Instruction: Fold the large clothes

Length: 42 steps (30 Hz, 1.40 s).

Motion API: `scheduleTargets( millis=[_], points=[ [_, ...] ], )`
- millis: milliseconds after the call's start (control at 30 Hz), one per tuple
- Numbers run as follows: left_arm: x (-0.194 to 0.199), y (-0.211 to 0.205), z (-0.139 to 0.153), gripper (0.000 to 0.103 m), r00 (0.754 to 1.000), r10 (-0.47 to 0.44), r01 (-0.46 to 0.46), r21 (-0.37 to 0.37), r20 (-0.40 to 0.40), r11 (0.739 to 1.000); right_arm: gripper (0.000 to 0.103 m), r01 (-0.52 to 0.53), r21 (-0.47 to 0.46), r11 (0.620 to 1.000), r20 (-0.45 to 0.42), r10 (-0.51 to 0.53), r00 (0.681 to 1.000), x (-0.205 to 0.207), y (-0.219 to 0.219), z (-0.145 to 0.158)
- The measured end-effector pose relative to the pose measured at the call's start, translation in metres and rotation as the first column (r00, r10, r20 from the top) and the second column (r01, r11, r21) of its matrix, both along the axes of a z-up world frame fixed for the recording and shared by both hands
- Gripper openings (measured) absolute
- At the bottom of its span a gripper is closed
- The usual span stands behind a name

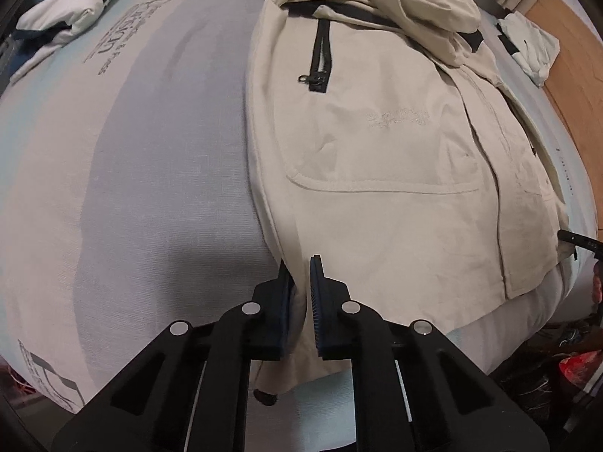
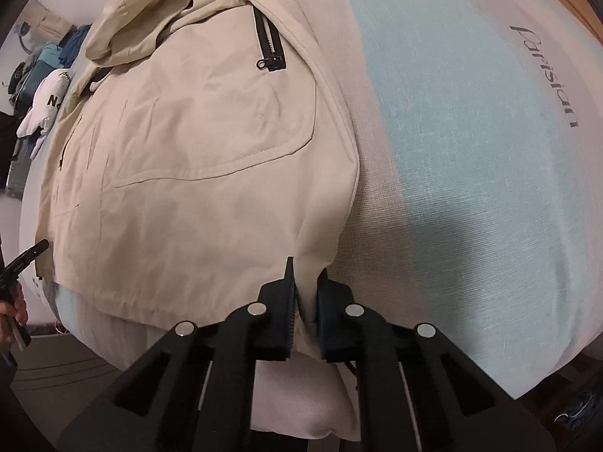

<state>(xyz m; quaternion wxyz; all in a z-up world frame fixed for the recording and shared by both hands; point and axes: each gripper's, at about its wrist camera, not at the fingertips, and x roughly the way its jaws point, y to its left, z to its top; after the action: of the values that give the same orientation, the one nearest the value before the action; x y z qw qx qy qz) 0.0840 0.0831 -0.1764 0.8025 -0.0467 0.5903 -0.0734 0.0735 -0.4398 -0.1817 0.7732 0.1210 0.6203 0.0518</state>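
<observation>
A beige jacket (image 1: 377,143) with black zips lies flat on the bed, its sleeves folded over the chest and its hem at the near edge. My left gripper (image 1: 300,263) is shut on the hem at the jacket's left bottom corner; cloth is pinched between its pads. In the right wrist view the same jacket (image 2: 196,143) fills the left half, and my right gripper (image 2: 306,269) is shut on the hem at its right bottom corner. The other gripper's black tip (image 2: 26,256) shows at the left edge with a hand behind it.
The striped bed sheet (image 1: 132,173) bears printed lettering. A folded white garment (image 1: 71,7) lies at the far left of the bed, a pale one (image 1: 535,45) at the far right by a wooden headboard (image 1: 573,67). Clutter lies on the floor beside the bed (image 1: 576,361).
</observation>
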Motion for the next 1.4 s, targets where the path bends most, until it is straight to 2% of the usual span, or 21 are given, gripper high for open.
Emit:
scheduleTargets(
  millis=[133,200,233,267,300,333,400,433,467,500,567,900,1000,1133,1267,1400],
  points=[
    [0.001,0.003,-0.006,0.01,1.0,0.018,-0.018,0.018,-0.016,1.0,0.016,0.005,-0.01,1.0,-0.041,-0.005,0.999,0.004,-0.006,-0.011],
    [0.002,0.004,-0.008,0.012,0.999,0.03,-0.03,0.026,-0.016,0.999,0.024,0.029,-0.005,1.0,-0.052,-0.03,0.998,0.006,-0.007,-0.013],
    [0.002,0.003,-0.009,0.013,0.999,0.032,-0.031,0.029,-0.013,0.999,0.031,0.037,0.003,0.999,-0.053,-0.037,0.998,0.005,-0.006,-0.015],
    [0.001,0.003,-0.01,0.019,0.999,0.032,-0.031,0.034,-0.012,0.999,0.037,0.038,0.012,0.999,-0.053,-0.037,0.998,0.005,-0.005,-0.016],
    [0.0,0.003,-0.011,0.029,0.999,0.033,-0.033,0.034,-0.015,0.999,0.037,0.037,0.012,0.999,-0.048,-0.036,0.998,0.005,-0.002,-0.016],
    [0.0,0.003,-0.013,0.031,0.999,0.035,-0.035,0.032,-0.02,0.999,0.038,0.035,0.002,0.999,-0.046,-0.035,0.998,0.005,0.0,-0.016],
    [-0.001,0.002,-0.013,0.031,0.999,0.038,-0.037,0.028,-0.017,0.999,0.029,0.02,-0.021,1.0,-0.036,-0.021,0.999,0.005,0.007,-0.015],
    [-0.001,0.001,-0.012,0.03,0.999,0.034,-0.033,0.023,-0.016,0.999,0.021,0.015,-0.029,0.999,-0.033,-0.016,0.999,0.005,0.008,-0.014],
    [-0.002,0.001,-0.011,0.025,0.999,0.035,-0.034,0.022,-0.012,0.999,0.016,0.019,-0.037,0.999,-0.032,-0.02,0.999,0.004,0.009,-0.012],
    [-0.001,0.001,-0.01,0.013,0.999,0.036,-0.036,0.022,-0.013,0.999,0.014,0.025,-0.038,0.999,-0.032,-0.026,0.999,0.004,0.01,-0.011],
    [-0.001,0.005,-0.007,0.006,0.999,0.043,-0.042,0.025,-0.013,0.999,0.008,0.029,-0.039,0.999,-0.033,-0.031,0.999,0.003,0.008,-0.007],
    [-0.001,0.0,0.028,0.004,1.0,0.004,-0.004,0.037,0.012,0.999,0.005,-0.032,-0.079,0.996,-0.04,0.029,0.999,0.017,0.03,0.018],
    [-0.002,0.001,0.039,0.004,1.0,0.011,-0.009,0.073,-0.029,0.997,0.005,-0.057,-0.094,0.994,-0.105,0.047,0.993,0.023,0.036,0.024],
    [-0.001,-0.004,0.055,0.004,0.999,-0.006,0.011,0.09,-0.053,0.996,0.005,-0.06,-0.103,0.993,-0.148,0.044,0.988,0.034,0.045,0.043],
    [0.004,-0.009,0.069,0.004,0.998,-0.026,0.033,0.11,-0.065,0.993,0.004,-0.078,-0.118,0.99,-0.171,0.057,0.984,0.043,0.052,0.06],
    [0.011,-0.012,0.079,0.004,0.996,-0.029,0.039,0.127,-0.082,0.991,0.004,-0.077,-0.086,0.993,-0.162,0.062,0.985,0.046,0.042,0.077]
  ],
)
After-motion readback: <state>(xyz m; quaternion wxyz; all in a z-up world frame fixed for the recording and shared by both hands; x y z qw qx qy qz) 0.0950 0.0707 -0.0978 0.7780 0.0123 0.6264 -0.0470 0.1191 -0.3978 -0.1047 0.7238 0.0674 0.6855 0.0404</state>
